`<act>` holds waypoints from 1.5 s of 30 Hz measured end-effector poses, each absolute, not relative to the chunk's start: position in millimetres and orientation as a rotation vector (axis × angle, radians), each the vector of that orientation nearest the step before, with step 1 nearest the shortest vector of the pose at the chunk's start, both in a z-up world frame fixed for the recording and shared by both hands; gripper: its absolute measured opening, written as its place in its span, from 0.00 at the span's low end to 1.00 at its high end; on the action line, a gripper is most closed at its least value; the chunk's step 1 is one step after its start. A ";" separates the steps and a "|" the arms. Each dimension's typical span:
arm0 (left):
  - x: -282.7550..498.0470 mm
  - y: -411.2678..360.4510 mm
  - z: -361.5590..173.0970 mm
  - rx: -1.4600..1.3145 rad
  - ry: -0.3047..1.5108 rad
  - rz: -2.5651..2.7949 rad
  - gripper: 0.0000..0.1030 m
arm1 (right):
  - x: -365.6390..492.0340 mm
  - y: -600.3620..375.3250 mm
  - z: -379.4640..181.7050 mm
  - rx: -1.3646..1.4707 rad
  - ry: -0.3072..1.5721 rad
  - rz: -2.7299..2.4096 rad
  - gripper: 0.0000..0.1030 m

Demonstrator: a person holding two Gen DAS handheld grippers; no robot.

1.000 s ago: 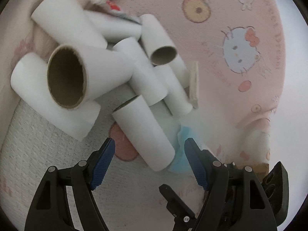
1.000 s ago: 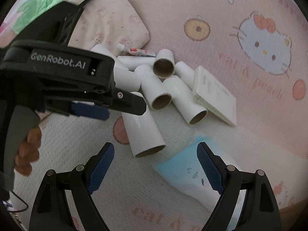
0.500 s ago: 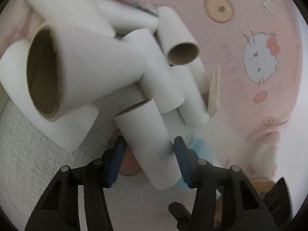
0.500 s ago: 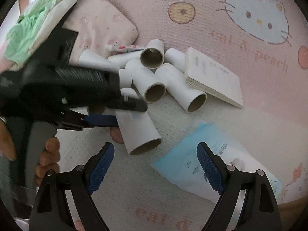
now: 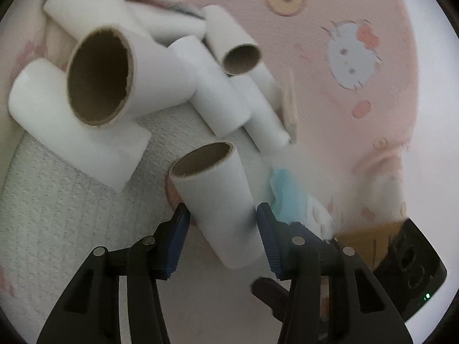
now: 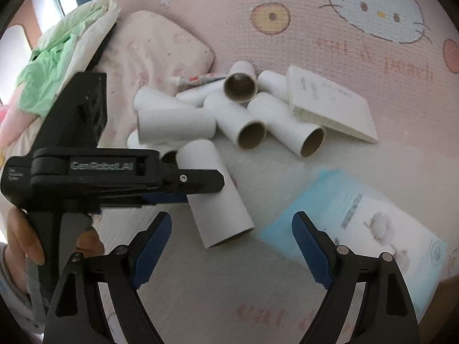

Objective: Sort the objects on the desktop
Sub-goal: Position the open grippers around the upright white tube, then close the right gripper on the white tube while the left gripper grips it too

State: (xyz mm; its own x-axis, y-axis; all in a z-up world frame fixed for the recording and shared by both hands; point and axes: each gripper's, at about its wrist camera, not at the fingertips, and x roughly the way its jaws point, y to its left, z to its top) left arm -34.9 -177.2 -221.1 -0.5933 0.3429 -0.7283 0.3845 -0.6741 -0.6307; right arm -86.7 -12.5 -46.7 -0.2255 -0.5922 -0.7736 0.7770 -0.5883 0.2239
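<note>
A: Which gripper is working right now?

B: The left gripper [image 5: 222, 215]. Its blue pads are pressing on both sides of one cardboard tube [image 5: 218, 197] — the tube is sitting between the jaws, near its lower end, with its open end pointing up and away from the camera.

A: So how is the long axis running?

B: Roughly along the fingers, tilted a little to the left in the left wrist view. In the right wrist view the same tube [image 6: 215, 192] is slanting down toward the camera, its lower rim close to the bedspread [image 6: 315, 28]; whether it is touching the fabric, I cannot tell.

A: And the right gripper [image 6: 232, 246]?

B: Hanging spread wide, holding nothing, just above the blue packet [image 6: 358, 218]. It is lying nearer to that packet than the left one is.

A: Where are the other tubes?

B: The pile of tubes [image 6: 223, 114] is lying just beyond the gripped one, heaped against a notepad [image 6: 330, 106] and a small paste tube [image 6: 198, 79].

A: What is the coming move turning on?

B: My judgement — the gripped tube is standing apart from the heap, so lifting it along its own axis should be clearing the neighbours.
</note>
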 end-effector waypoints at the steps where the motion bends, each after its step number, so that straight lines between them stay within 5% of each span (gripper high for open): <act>1: -32.7 -173.7 -218.6 1.412 1.224 -2.504 0.51 | -83.4 -12.4 -48.0 1.085 0.272 -1.918 0.76; 4: -26.5 -164.9 -208.0 1.429 1.123 -2.582 0.49 | -68.5 -15.3 -50.0 1.066 0.322 -1.886 0.57; 6: -22.1 -158.9 -201.9 1.428 1.052 -2.632 0.48 | -58.7 -20.2 -50.9 1.036 0.371 -1.873 0.53; 10: -23.6 -151.7 -196.7 1.440 0.969 -2.666 0.46 | -55.2 -24.9 -50.7 0.987 0.433 -1.893 0.53; 16: -26.9 -158.4 -199.3 1.442 1.202 -2.644 0.41 | -74.7 -16.6 -54.1 1.022 0.323 -1.883 0.53; 24: -29.3 -150.4 -209.9 1.496 1.209 -2.603 0.41 | -73.6 -13.9 -57.9 1.050 0.298 -1.869 0.53; 36: -42.2 -155.8 -208.4 1.481 1.047 -2.603 0.41 | -97.1 -18.6 -69.3 1.126 0.232 -1.991 0.53; 39: -43.9 -163.5 -211.2 1.448 1.131 -2.570 0.55 | -94.1 -18.6 -69.1 1.120 0.249 -1.990 0.53; 45: -47.0 -187.2 -226.4 1.358 1.402 -2.437 0.56 | -88.0 -24.9 -71.0 1.121 0.294 -1.983 0.53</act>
State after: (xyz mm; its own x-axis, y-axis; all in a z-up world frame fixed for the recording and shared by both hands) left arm -47.0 -187.2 -226.4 -0.6215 0.3751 -0.6878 0.4059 -0.5968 -0.6922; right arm -88.0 -24.9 -71.0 -0.2674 -0.5418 -0.7968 0.7495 -0.6367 0.1814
